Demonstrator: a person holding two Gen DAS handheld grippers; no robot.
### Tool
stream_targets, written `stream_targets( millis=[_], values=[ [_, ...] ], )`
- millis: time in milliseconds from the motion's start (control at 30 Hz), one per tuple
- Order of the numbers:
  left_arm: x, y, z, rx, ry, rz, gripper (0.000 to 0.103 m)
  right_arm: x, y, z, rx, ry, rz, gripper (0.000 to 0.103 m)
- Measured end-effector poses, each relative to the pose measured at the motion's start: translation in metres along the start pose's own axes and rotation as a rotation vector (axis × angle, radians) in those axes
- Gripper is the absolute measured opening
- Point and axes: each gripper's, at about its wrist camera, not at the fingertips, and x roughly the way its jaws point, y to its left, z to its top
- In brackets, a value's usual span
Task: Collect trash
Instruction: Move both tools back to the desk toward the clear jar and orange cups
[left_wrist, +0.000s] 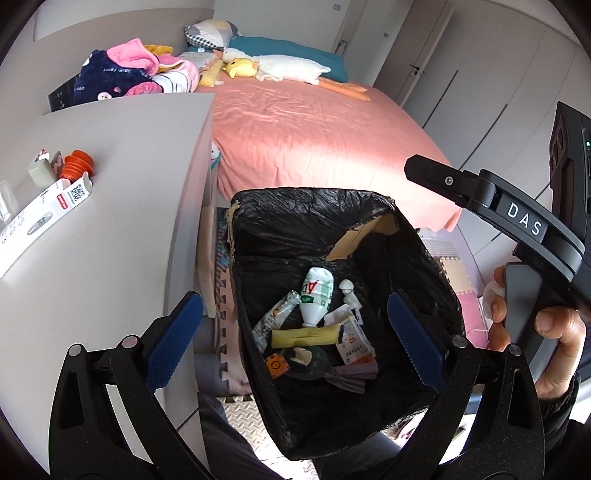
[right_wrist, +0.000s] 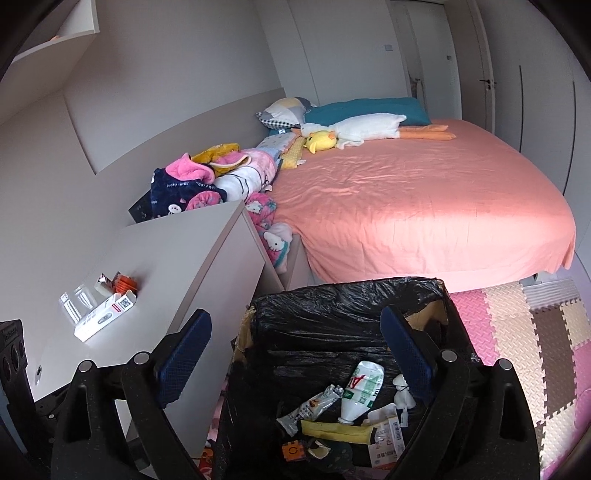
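Note:
A cardboard bin lined with a black bag (left_wrist: 258, 236) (right_wrist: 332, 306) stands on the floor between desk and bed. Inside lie a white plastic bottle (left_wrist: 316, 295) (right_wrist: 360, 391), wrappers, a yellow strip (left_wrist: 306, 334) and other scraps. My left gripper (left_wrist: 291, 339) is open and empty, held above the bin. My right gripper (right_wrist: 295, 362) is open and empty, also above the bin; its body shows at the right of the left wrist view (left_wrist: 517, 218). On the desk lie a white carton (left_wrist: 33, 225) (right_wrist: 105, 319), an orange ribbed piece (left_wrist: 77, 166) (right_wrist: 125, 283) and a clear plastic wrapper (right_wrist: 77, 299).
The grey desk (left_wrist: 110, 258) (right_wrist: 177, 266) is to the left of the bin. A bed with a pink sheet (left_wrist: 314, 140) (right_wrist: 424, 206) holds plush toys and piled clothes. Foam floor mats (right_wrist: 517, 339) lie to the right. Wardrobe doors stand behind.

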Motion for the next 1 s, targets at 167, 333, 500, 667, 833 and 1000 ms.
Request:
stream_targets(
  millis=[167, 333, 500, 667, 833, 1000],
  values=[
    [-0.010, 0.021, -0.002, -0.014, -0.028, 0.048, 0.097, 0.009, 0.021, -0.003, -0.019, 0.000, 0.033, 0.093],
    [-0.021, 0.048, -0.004, -0.049, -0.050, 0.090, 0.097, 0.021, 0.046, -0.005, -0.057, 0.015, 0.065, 0.093],
    [-0.030, 0.073, -0.005, -0.089, -0.070, 0.122, 0.097, 0.031, 0.069, -0.008, -0.087, 0.029, 0.087, 0.093],
    [-0.037, 0.097, -0.005, -0.132, -0.091, 0.164, 0.097, 0.041, 0.090, -0.011, -0.118, 0.043, 0.102, 0.093],
    [-0.048, 0.120, -0.006, -0.169, -0.122, 0.200, 0.097, 0.050, 0.107, -0.010, -0.135, 0.046, 0.119, 0.093],
    [-0.059, 0.145, -0.005, -0.201, -0.145, 0.242, 0.097, 0.062, 0.125, -0.009, -0.156, 0.052, 0.138, 0.093]
  ],
)
